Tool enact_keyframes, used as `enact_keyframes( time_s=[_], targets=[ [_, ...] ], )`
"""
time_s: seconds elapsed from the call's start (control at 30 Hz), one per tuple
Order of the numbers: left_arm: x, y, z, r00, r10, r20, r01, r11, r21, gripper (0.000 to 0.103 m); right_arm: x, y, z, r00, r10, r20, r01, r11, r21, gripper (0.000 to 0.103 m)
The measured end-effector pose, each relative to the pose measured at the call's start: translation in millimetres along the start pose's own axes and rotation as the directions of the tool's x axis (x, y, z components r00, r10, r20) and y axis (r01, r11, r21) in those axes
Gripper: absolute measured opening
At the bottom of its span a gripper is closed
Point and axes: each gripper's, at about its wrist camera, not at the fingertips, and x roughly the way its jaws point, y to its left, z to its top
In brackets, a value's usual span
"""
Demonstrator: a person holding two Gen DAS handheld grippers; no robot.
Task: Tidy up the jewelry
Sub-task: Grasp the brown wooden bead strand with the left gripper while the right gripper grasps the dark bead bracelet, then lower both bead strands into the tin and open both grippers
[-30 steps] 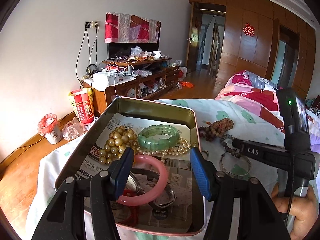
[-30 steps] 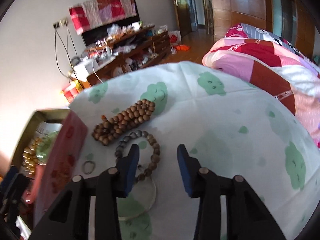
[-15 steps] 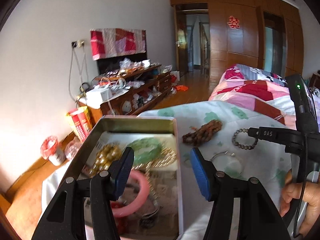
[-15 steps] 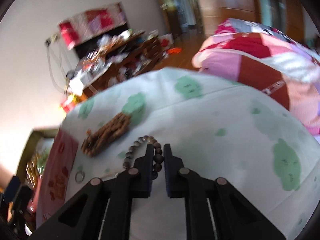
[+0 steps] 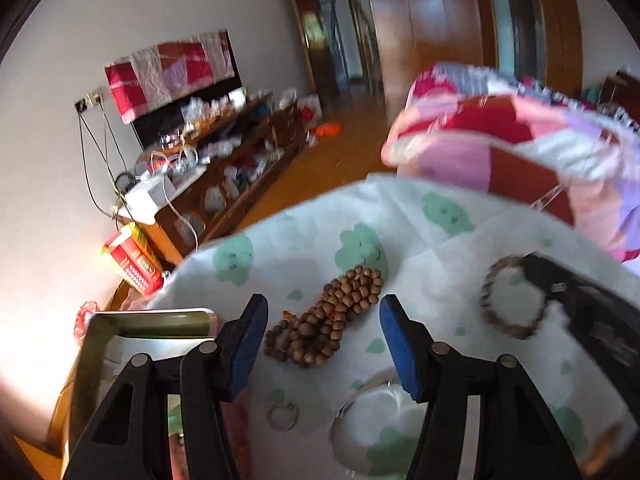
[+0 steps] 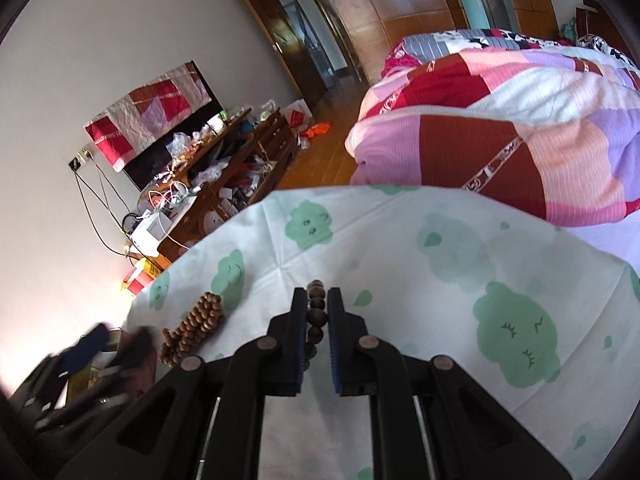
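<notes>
My right gripper (image 6: 318,304) is shut on a dark bead bracelet (image 6: 316,314) and holds it above the cloth; the bracelet also shows blurred in the left wrist view (image 5: 510,298). My left gripper (image 5: 322,344) is open and empty above a pile of brown wooden beads (image 5: 332,320), which also shows in the right wrist view (image 6: 194,328). A small silver ring (image 5: 283,416) and a thin silver bangle (image 5: 376,420) lie on the cloth below it. The metal tin (image 5: 148,318) sits at lower left, its contents mostly hidden.
A white cloth with green cloud prints (image 6: 440,264) covers the table. A patchwork quilt (image 6: 500,120) lies on the bed at right. A cluttered wooden cabinet (image 5: 224,176) and a red box (image 5: 134,260) stand by the far wall.
My right gripper closed on the dark bead bracelet and lifted it off the cloth. My left gripper swung right, from over the tin to over the brown beads.
</notes>
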Motion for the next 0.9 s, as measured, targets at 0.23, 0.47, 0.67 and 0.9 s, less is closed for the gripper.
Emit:
enact_keyframes(
  time_s=[0.23,0.47,0.67,0.9],
  targets=[
    [41.7,-9.8,-2.7,0.99,0.042,-0.131,-0.044,0.999,-0.007,0.059,-8.3,-1.6,6.0,0.999,-0.005,0.037,0.005,1.0,-0.006,0.013],
    [38.6,-15.7,-3.2,0.996,0.004,-0.092,-0.004,1.0,0.002,0.033,-9.4,-5.9,7.6,0.999,0.011,0.036,-0.012,1.0,0.018,0.013],
    [-0.1,3.3,-4.6,0.99,-0.138,0.006,0.138,0.983,-0.123,0.024,-9.5,-5.4,7.0,0.999,0.037,0.035,-0.038,0.999,0.029,0.013],
    [-63.6,14.1,-35.6,0.972,-0.193,0.134,0.216,0.957,-0.191,0.024,-11.8,-6.5,6.1,0.987,0.153,0.04,-0.155,0.986,0.064,0.013]
  ],
)
